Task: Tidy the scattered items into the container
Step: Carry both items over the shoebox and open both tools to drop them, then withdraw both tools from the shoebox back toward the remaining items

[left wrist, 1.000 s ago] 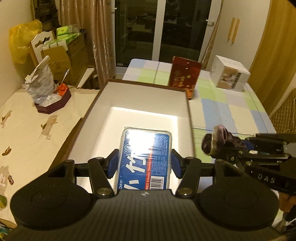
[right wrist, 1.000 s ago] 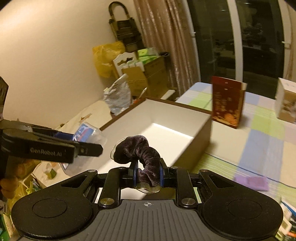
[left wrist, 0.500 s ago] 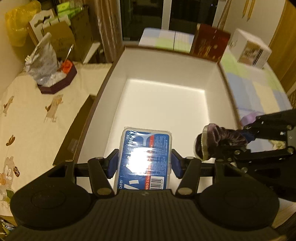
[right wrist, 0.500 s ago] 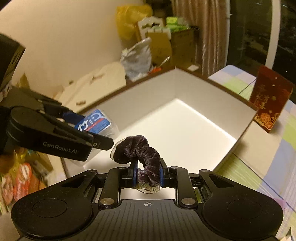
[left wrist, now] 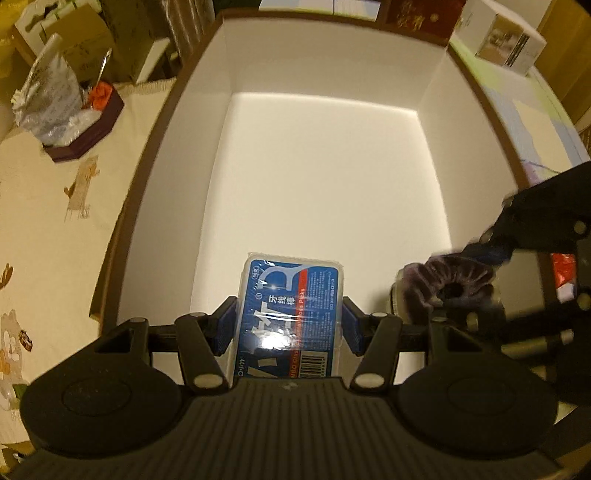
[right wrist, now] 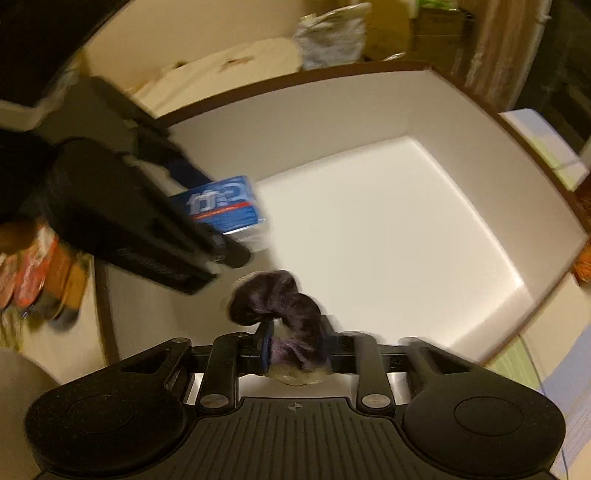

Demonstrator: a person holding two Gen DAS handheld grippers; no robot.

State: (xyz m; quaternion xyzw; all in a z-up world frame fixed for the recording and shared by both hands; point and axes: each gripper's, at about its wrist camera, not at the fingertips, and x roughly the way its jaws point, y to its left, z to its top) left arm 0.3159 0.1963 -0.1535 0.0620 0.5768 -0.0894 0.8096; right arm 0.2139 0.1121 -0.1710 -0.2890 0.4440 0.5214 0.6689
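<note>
Left tool [left wrist: 288, 325]: jaws closed against both long sides of a blue-labelled floss pick box [left wrist: 290, 314], which is held flat and level above the near end of the container [left wrist: 192, 110]. Whether the box touches the floor of the container cannot be determined; it appears to hang clear of it.

Right tool [right wrist: 295, 345]: jaws closed on a dark purple velvet scrunchie [right wrist: 280, 306], pinched at one side so that the rest bulges upward and to the left. In the left wrist view the scrunchie [left wrist: 447, 286] sits just beside the floss pick box, near the container's near right corner, inside its rim.

Container: a large box, white inside with a brown rim, standing on the table [left wrist: 48, 206]. Its floor is bare wherever visible; the near strip is hidden behind the tools.

Surroundings: a red carton [left wrist: 421, 16] and a white carton [left wrist: 509, 40] stand beyond the far right corner of the container; a small dark tray with a crumpled bag [left wrist: 51, 107] stands off its left edge.

Assessment: nothing is yet deposited. Two items are carried and positioned for release. Further loose items show blurred at the left edge of the right wrist view, so the task appears to be at an early stage.
</note>
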